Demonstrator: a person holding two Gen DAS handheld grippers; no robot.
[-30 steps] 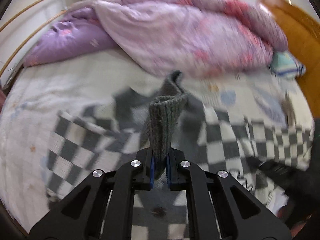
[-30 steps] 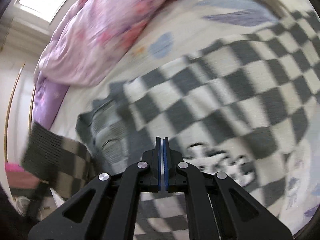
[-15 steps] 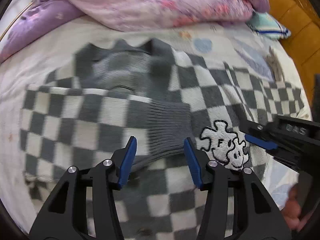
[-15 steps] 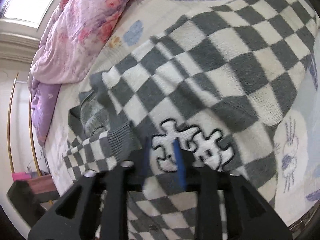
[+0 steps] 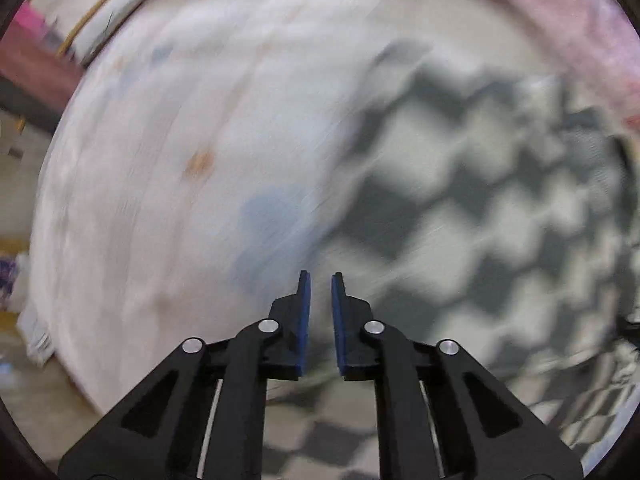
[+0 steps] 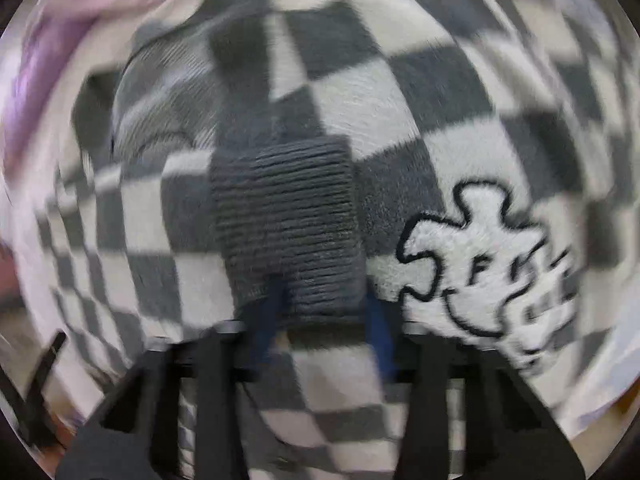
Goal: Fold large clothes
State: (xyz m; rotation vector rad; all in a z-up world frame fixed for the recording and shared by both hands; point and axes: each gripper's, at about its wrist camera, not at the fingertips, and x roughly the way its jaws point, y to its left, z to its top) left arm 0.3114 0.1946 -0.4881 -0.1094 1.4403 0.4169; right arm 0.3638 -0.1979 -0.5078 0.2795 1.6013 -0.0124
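A grey-and-white checkered sweater [image 6: 360, 100] lies spread on the bed, with a white puzzle-piece patch [image 6: 480, 264] on its front. Its grey ribbed cuff [image 6: 284, 216] is folded onto the body. My right gripper [image 6: 324, 304] points down just above it, blurred, its jaws closing with the cuff's near end between the blue fingers. My left gripper [image 5: 320, 280] hangs over the pale bed sheet [image 5: 180, 160], at the left edge of the sweater [image 5: 500, 208]. Its jaws are closing to a narrow gap with nothing between them.
A pink quilt [image 5: 560, 20] is bunched along the far side of the bed and shows as a quilt corner [image 6: 52, 40] in the right wrist view. The bed's edge and the floor [image 5: 40, 400] lie to the left. Both views are motion-blurred.
The left gripper let go of the grey cuff, swung left off the sweater to the sheet, and its jaws narrowed. The right gripper opened from shut and dropped close over the cuff.
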